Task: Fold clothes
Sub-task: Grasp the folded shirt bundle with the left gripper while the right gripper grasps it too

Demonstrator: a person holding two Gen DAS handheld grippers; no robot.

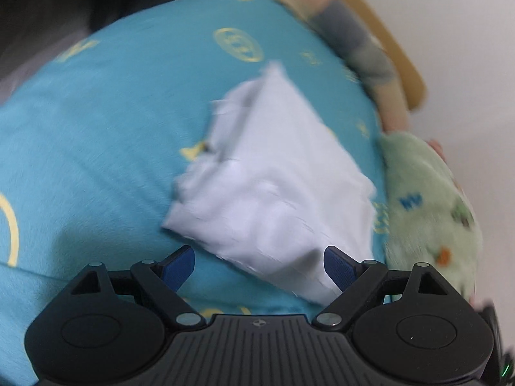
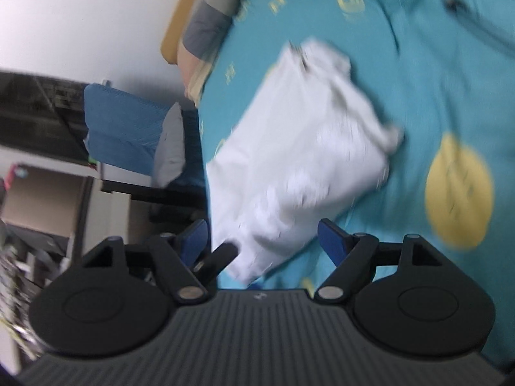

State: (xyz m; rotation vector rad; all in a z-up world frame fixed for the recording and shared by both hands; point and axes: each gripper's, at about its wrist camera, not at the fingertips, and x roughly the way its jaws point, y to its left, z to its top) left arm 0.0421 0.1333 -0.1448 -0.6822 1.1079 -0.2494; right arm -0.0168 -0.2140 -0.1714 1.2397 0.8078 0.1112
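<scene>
A white garment (image 1: 273, 186) lies folded into a rough rectangle on the teal bedsheet (image 1: 106, 122). Both views are blurred. My left gripper (image 1: 259, 268) stands open just short of the garment's near edge, whose corner lies between the blue pads (image 1: 339, 268) without being pinched. In the right wrist view the same white garment (image 2: 299, 148) lies on the teal sheet (image 2: 428, 80), its near end between the spread fingers. My right gripper (image 2: 264, 241) is open, its pads clear of the cloth.
A pale green plush blanket (image 1: 431, 212) lies right of the garment. A striped grey and beige cloth (image 1: 351, 35) runs along the wooden bed frame (image 1: 396, 48). Off the bed's edge stand a blue chair (image 2: 128, 128) and a cardboard box (image 2: 45, 196).
</scene>
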